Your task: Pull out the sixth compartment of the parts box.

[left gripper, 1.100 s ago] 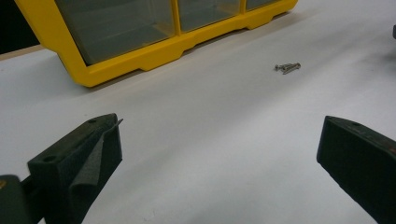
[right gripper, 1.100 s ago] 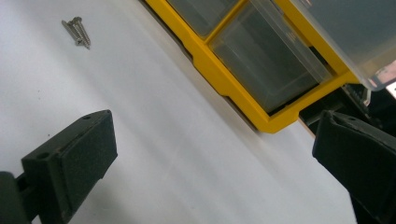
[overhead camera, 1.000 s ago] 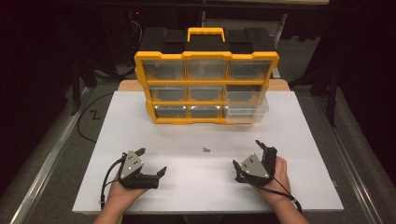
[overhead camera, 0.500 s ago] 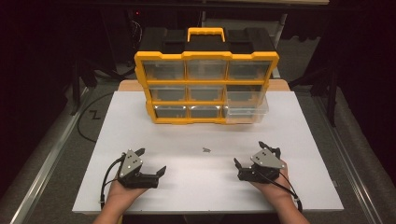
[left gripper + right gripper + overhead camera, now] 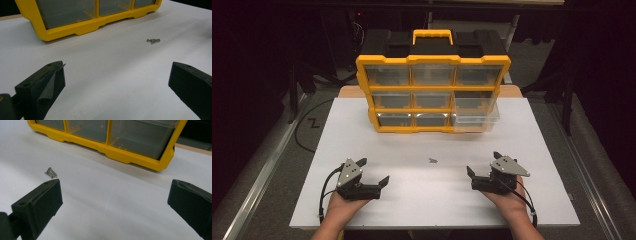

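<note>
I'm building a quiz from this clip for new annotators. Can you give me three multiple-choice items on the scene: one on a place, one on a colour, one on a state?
1. Where do the screws lie?
A. in a drawer
B. on the white table top, between the two grippers
C. in the left gripper

2. What colour is the organizer frame?
A. yellow
B. red
C. blue

3. How does the right gripper stand?
A. shut on the screws
B. shut, holding nothing
C. open, holding nothing

Answers: 1 B, the screws rest on bare table in front of the organizer. 2 A, frame and handle are yellow. 3 C, its jaws stand wide apart in the right gripper view.
</note>
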A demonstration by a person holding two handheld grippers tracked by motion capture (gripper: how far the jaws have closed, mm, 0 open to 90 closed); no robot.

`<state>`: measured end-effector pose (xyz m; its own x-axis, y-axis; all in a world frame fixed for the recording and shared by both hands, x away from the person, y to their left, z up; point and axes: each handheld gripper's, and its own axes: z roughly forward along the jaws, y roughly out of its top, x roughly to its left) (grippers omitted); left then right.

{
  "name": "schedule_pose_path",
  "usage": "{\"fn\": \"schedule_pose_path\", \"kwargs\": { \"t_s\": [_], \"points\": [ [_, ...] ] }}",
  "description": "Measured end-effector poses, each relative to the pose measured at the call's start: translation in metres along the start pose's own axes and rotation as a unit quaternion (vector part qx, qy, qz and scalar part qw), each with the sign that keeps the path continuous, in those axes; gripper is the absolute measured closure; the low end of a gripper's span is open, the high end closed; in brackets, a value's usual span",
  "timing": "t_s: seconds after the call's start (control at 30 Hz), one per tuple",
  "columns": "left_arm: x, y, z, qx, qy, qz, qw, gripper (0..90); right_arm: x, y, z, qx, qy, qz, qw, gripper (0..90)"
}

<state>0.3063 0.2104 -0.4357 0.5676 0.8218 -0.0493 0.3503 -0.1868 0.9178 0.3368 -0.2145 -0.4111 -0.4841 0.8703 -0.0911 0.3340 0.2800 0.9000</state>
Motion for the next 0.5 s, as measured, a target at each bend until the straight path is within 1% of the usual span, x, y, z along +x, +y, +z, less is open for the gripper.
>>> {"fn": "schedule_pose_path", "kwargs": {
  "t_s": [0.03,0.07,0.13,0.17,0.23,0.27,0.3,0.33,0.4,0.43,0.5],
  "points": [
    [0.0008,0.0001,0.0002,0.002,0.002,-0.003,1.0000,1.1,-0.0018,0.0006,-0.0008,-0.002,0.001,-0.001,1.0000,0.9],
    [0.0014,0.0002,0.0003,0.002,0.001,-0.006,1.0000,0.7,-0.0023,0.0009,-0.0019,0.000,0.001,0.004,1.0000,0.9],
    [0.0014,0.0004,-0.0005,0.002,0.000,0.000,1.0000,0.7,-0.0029,0.0016,-0.0024,0.011,-0.005,-0.005,0.9999,0.8],
    [0.0010,0.0005,-0.0007,-0.002,-0.001,0.001,1.0000,0.7,-0.0019,0.0018,-0.0024,0.017,-0.011,-0.006,0.9998,0.8],
    [0.0011,0.0011,-0.0014,-0.006,0.000,0.000,1.0000,0.7,-0.0014,0.0022,-0.0029,0.016,-0.016,-0.016,0.9996,0.8],
    [0.0017,0.0018,-0.0023,-0.007,-0.001,-0.002,1.0000,0.7,-0.0008,0.0021,-0.0032,0.010,-0.019,-0.017,0.9996,0.8],
    [0.0018,0.0022,-0.0027,-0.008,-0.001,-0.001,1.0000,0.7,0.0001,0.0026,-0.0041,0.011,-0.022,-0.014,0.9996,0.8],
    [0.0016,0.0026,-0.0027,-0.010,0.000,-0.002,0.9999,0.7,-0.0005,0.0030,-0.0048,0.009,-0.023,-0.018,0.9995,0.8],
    [0.0010,0.0025,-0.0027,-0.008,0.001,0.000,1.0000,0.7,-0.0010,0.0040,-0.0071,0.012,-0.025,-0.010,0.9996,0.8],
    [0.0010,0.0024,-0.0026,-0.006,0.001,0.001,1.0000,0.7,-0.0027,0.0044,-0.0070,0.012,-0.025,-0.016,0.9995,0.8],
    [0.0006,0.0028,-0.0026,-0.004,0.002,0.002,1.0000,0.7,-0.0043,0.0045,-0.0078,0.021,-0.029,-0.014,0.9993,0.8]
  ]
}}
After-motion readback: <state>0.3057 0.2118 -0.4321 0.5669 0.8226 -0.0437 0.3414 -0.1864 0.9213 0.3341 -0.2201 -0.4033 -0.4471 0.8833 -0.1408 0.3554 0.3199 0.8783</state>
